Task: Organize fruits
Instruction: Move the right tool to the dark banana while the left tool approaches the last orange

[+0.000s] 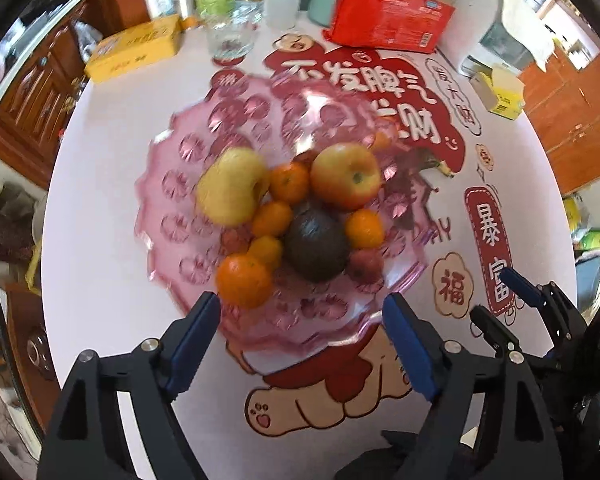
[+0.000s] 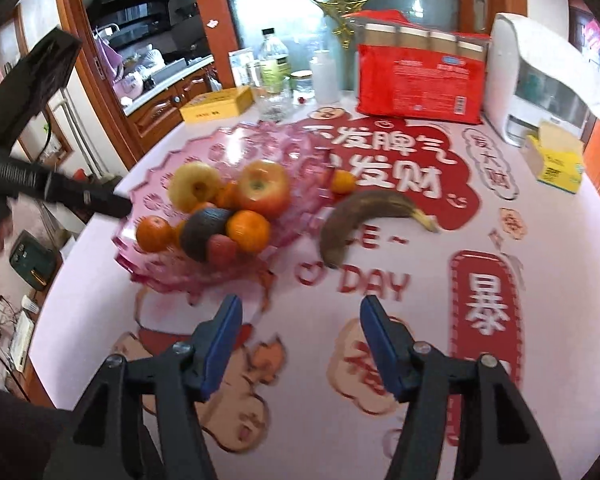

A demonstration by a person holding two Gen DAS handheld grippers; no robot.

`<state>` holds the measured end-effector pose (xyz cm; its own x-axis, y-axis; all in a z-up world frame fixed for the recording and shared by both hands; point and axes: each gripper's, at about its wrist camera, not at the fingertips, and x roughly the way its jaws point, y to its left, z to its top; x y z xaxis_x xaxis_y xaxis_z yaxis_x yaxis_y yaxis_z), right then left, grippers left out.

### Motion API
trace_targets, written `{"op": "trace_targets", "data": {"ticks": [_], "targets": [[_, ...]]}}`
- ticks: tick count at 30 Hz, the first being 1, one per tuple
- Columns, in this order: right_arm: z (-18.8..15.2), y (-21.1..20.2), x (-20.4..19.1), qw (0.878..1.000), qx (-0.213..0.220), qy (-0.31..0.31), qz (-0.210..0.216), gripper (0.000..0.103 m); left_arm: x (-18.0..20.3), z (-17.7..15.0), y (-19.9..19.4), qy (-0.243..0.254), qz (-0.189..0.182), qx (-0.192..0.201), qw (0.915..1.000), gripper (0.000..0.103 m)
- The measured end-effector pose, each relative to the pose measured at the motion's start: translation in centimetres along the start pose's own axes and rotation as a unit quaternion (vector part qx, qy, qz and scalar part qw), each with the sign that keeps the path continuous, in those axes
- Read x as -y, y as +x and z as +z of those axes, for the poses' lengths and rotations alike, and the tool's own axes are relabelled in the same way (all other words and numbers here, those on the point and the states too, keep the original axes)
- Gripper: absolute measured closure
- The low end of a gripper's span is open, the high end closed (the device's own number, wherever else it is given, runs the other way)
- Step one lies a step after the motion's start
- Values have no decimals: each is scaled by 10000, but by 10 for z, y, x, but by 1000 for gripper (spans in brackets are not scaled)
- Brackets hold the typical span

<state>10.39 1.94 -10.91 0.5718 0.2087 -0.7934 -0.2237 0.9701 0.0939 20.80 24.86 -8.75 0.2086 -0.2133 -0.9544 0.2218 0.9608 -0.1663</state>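
Note:
A pink glass bowl holds a yellow apple, a red apple, a dark avocado, several mandarins and a small red fruit. My left gripper hangs open above the bowl's near rim, nothing between its fingers. On the table to the right of the bowl lie a browned banana and a lone mandarin. My right gripper is open and empty over the printed tablecloth, short of the banana. It also shows in the left wrist view.
Along the table's far side stand a red package, a yellow box, bottles, a drinking glass and a white appliance. A small yellow carton sits at the right. The table edge curves close on the left.

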Motion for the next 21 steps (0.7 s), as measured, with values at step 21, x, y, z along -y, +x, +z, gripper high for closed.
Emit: {"op": "trace_targets", "data": {"ticks": [21], "targets": [[40, 25, 80, 9730, 161, -2270, -394, 41, 106, 168, 9, 1873, 310, -117, 9817, 14]]}}
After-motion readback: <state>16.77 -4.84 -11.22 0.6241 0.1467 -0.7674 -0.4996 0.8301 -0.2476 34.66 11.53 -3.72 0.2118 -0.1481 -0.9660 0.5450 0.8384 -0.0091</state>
